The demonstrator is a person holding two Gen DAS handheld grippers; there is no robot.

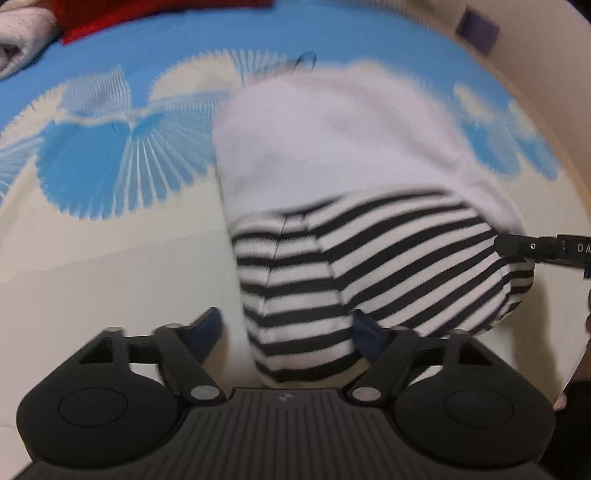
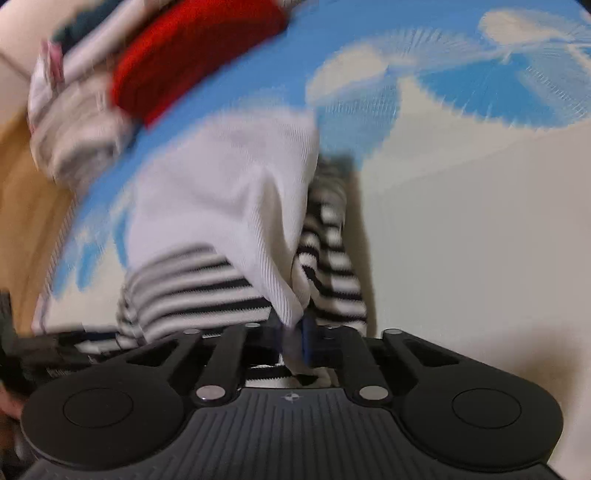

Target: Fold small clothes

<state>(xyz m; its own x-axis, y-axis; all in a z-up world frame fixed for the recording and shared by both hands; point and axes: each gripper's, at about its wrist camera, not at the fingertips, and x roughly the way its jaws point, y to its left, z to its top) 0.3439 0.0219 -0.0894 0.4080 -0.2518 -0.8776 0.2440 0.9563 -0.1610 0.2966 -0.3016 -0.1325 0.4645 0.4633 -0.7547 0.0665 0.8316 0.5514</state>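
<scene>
A small garment point(image 1: 332, 155), white on top with black-and-white striped parts point(image 1: 369, 266), lies on a blue-and-cream patterned cloth. My left gripper point(image 1: 291, 332) is open, its blue-padded fingers on either side of a striped sleeve end. My right gripper point(image 2: 295, 336) is shut on a fold of the white and striped garment point(image 2: 229, 192). The right gripper's black finger also shows at the garment's right edge in the left wrist view point(image 1: 535, 247). Both views are blurred.
A red cloth point(image 2: 192, 55) and a pile of pale clothes point(image 2: 74, 122) lie at the far side of the patterned sheet point(image 1: 92, 155). A wooden floor point(image 2: 22, 177) shows past its edge. A beige wall with a purple patch point(image 1: 476, 26) is beyond.
</scene>
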